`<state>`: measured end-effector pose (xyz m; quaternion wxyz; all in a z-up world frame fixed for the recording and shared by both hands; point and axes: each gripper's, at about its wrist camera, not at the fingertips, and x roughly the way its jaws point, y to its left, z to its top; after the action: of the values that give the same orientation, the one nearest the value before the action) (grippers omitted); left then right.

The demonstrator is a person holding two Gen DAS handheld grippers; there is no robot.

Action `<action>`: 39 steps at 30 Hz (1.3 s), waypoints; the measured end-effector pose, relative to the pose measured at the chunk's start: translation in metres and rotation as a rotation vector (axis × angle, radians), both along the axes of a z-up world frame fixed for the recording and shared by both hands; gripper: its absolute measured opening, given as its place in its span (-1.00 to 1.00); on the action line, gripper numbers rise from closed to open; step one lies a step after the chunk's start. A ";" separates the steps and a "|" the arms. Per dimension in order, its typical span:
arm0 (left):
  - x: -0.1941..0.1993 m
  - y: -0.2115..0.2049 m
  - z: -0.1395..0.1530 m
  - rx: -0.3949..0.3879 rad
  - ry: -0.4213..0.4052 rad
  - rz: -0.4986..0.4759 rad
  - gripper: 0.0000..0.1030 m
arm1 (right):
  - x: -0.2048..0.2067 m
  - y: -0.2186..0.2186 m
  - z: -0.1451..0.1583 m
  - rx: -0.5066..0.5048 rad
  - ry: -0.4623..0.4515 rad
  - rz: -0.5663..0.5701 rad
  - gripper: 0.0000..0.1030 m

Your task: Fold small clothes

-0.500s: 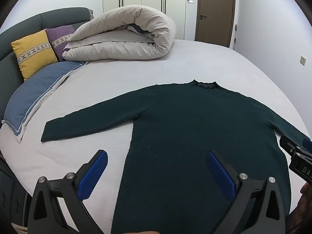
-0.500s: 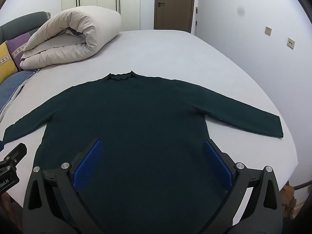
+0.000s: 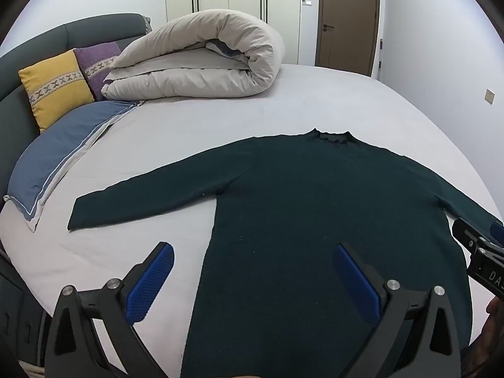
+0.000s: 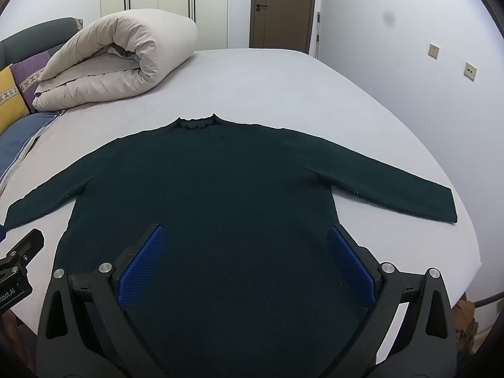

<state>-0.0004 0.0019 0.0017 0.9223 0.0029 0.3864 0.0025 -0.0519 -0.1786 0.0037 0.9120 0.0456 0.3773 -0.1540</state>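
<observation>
A dark green long-sleeved sweater lies flat on the bed with both sleeves spread out and the collar pointing away; it also shows in the right wrist view. My left gripper is open and empty, above the sweater's lower left edge. My right gripper is open and empty, above the sweater's lower body. The right gripper's body shows at the right edge of the left wrist view. The left gripper's body shows at the left edge of the right wrist view.
The bed has a light grey sheet. A rolled beige duvet lies at the far left. A blue pillow, a yellow cushion and a purple cushion lean by the grey headboard. The bed edge is at the right.
Both grippers have shifted very slightly; the sweater has not moved and both grippers stay open.
</observation>
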 end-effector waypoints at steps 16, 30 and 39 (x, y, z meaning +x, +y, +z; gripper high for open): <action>-0.007 0.005 0.001 0.001 -0.001 0.005 1.00 | 0.005 0.004 -0.006 0.001 0.008 0.007 1.00; -0.007 0.005 0.001 0.001 -0.003 0.007 1.00 | 0.005 0.005 -0.006 -0.001 0.010 0.007 1.00; -0.008 0.006 0.000 0.002 -0.002 0.008 1.00 | 0.005 0.006 -0.008 -0.001 0.013 0.006 1.00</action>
<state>-0.0083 0.0076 0.0021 0.9227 0.0022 0.3854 0.0066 -0.0472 -0.1724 -0.0039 0.9100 0.0429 0.3833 -0.1518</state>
